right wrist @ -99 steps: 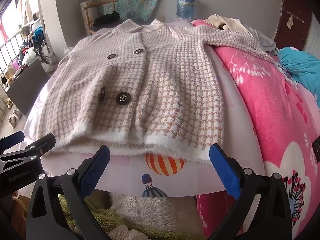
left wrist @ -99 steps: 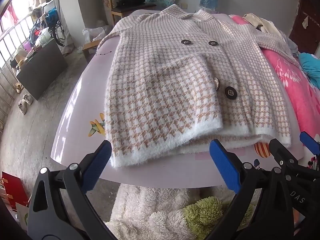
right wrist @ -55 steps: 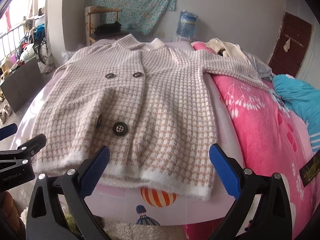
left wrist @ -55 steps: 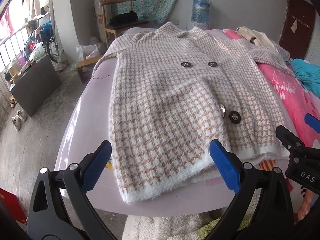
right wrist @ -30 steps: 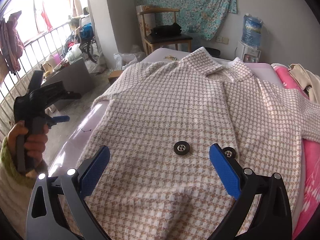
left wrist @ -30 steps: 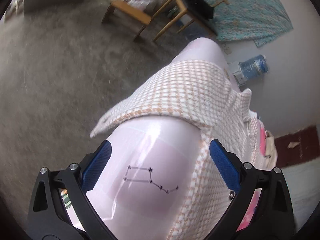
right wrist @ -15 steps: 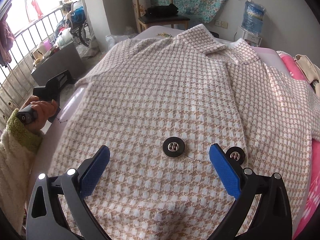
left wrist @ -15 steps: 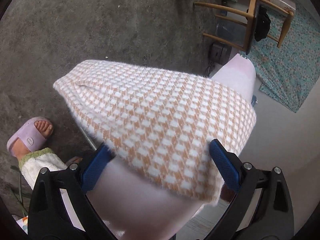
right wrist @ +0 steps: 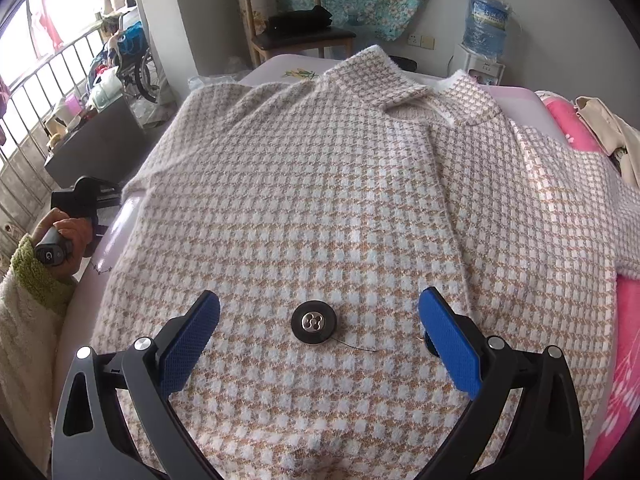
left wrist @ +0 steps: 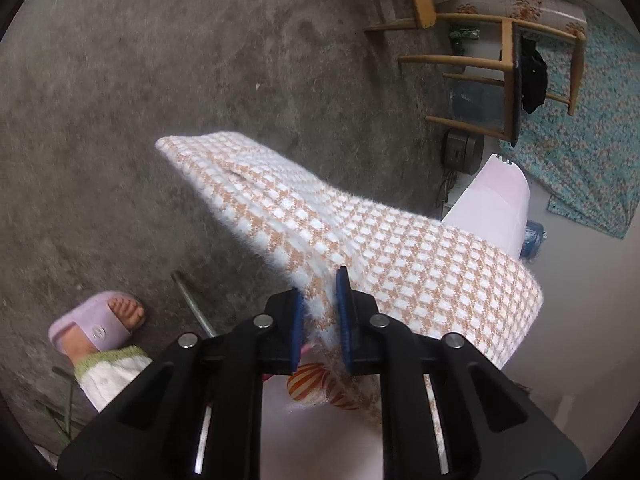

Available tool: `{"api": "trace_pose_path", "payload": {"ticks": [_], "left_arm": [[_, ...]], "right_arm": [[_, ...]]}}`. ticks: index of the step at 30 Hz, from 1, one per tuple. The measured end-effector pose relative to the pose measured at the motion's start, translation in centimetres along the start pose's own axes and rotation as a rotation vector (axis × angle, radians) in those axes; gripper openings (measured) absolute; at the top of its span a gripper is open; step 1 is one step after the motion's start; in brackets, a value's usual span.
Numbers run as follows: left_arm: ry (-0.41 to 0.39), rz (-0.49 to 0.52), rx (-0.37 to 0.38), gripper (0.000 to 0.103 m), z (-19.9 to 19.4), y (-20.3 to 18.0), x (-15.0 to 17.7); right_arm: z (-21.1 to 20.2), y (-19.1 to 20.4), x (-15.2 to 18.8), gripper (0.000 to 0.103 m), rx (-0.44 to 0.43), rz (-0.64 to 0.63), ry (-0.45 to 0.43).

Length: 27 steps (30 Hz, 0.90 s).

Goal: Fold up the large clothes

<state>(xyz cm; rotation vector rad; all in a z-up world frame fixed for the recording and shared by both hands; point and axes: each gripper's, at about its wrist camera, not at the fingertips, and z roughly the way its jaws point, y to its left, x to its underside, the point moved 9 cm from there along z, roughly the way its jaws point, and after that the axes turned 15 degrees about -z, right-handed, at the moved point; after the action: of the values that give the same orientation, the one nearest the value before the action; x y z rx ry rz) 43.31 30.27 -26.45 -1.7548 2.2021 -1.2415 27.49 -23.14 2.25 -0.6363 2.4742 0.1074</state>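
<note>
The checked coat point(right wrist: 340, 208) lies spread front-up on the pale pink table point(right wrist: 120, 224), collar toward the far wall, one sleeve point(left wrist: 304, 216) hanging off the table's side over the grey floor point(left wrist: 160, 80). The left gripper point(left wrist: 320, 312) is closing, and its blue pads pinch the fuzzy edge of that sleeve. The right gripper point(right wrist: 320, 328) hovers over the coat's chest with jaws spread wide, a black button point(right wrist: 314, 322) between them, nothing gripped. At the table's edge a hand point(right wrist: 64, 232) in a fleecy sleeve holds the left tool's handle.
</note>
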Motion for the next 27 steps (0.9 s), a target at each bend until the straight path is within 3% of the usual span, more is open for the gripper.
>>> {"api": "trace_pose_path", "payload": {"ticks": [3, 6, 9, 12, 15, 17, 19, 21, 22, 25, 27], "left_arm": [[-0.193, 0.206, -0.046, 0.008, -4.0, -3.6, 0.8], [-0.473, 0.542, -0.144, 0.008, -9.0, -9.1, 4.8], [-0.692, 0.94, -0.177, 0.008, -12.8, -15.0, 13.6], [-0.774, 1.29, -0.16, 0.009, -13.6, -18.1, 24.4], [-0.728, 1.588, -0.176, 0.011, -10.9, -17.6, 34.2], [-0.611, 1.711, -0.198, 0.016, -7.8, -15.1, 38.8], [-0.448, 1.756, -0.226, 0.023, -4.6, -12.0, 41.3], [-0.316, 1.76, -0.264, 0.062, -1.7, -8.7, 42.1], [-0.287, 1.761, -0.287, 0.068, -0.7, -7.1, 42.2], [-0.228, 1.729, -0.357, 0.069, 1.0, -3.8, 40.7], [-0.181, 1.65, -0.347, 0.069, 0.7, -3.2, 39.0]], "right_arm": [[-1.1, -0.7, 0.2, 0.097, 0.018, 0.007, -0.016], [-2.6, -1.7, 0.5, 0.097, 0.039, 0.019, -0.037], [-4.3, -3.1, 0.9, 0.097, 0.069, 0.041, -0.059], [-6.1, -4.8, 1.5, 0.097, 0.112, 0.068, -0.08], [-7.4, -6.9, 2.8, 0.097, 0.156, 0.102, -0.09], [-8.0, -8.5, 4.0, 0.097, 0.186, 0.129, -0.085], [-8.6, -10.0, 5.3, 0.097, 0.211, 0.157, -0.076], [-9.0, -11.5, 6.8, 0.097, 0.224, 0.185, -0.058], [-9.1, -12.4, 7.6, 0.097, 0.217, 0.199, -0.048], [-9.1, -14.2, 9.3, 0.097, 0.171, 0.233, -0.009], [-8.9, -15.4, 9.8, 0.097, 0.127, 0.255, 0.008]]}}
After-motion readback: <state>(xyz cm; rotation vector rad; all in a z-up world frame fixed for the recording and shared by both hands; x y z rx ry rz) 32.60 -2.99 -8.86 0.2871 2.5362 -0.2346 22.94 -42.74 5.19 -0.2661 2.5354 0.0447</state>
